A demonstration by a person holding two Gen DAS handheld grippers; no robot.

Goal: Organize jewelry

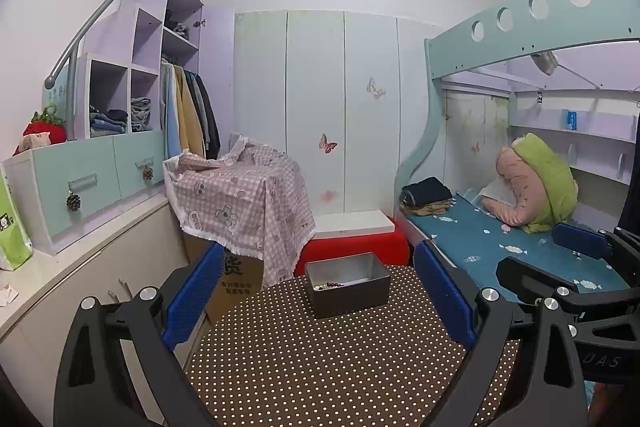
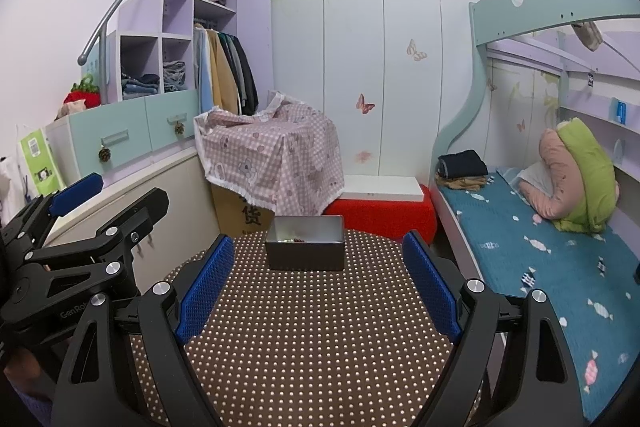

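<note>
Left gripper (image 1: 320,307) and right gripper (image 2: 316,287) both spread wide, holding nothing, raised above the dotted table (image 2: 304,347) side by side. Beyond the fingertips, at the far edge, a metal box (image 2: 306,249) with beads (image 2: 298,239) lying inside. Farther out, red stool (image 2: 384,213), bed (image 2: 540,267), wardrobe (image 2: 380,67).

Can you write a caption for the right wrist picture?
Open right gripper above a polka-dot table, facing a metal box holding beads.
</note>
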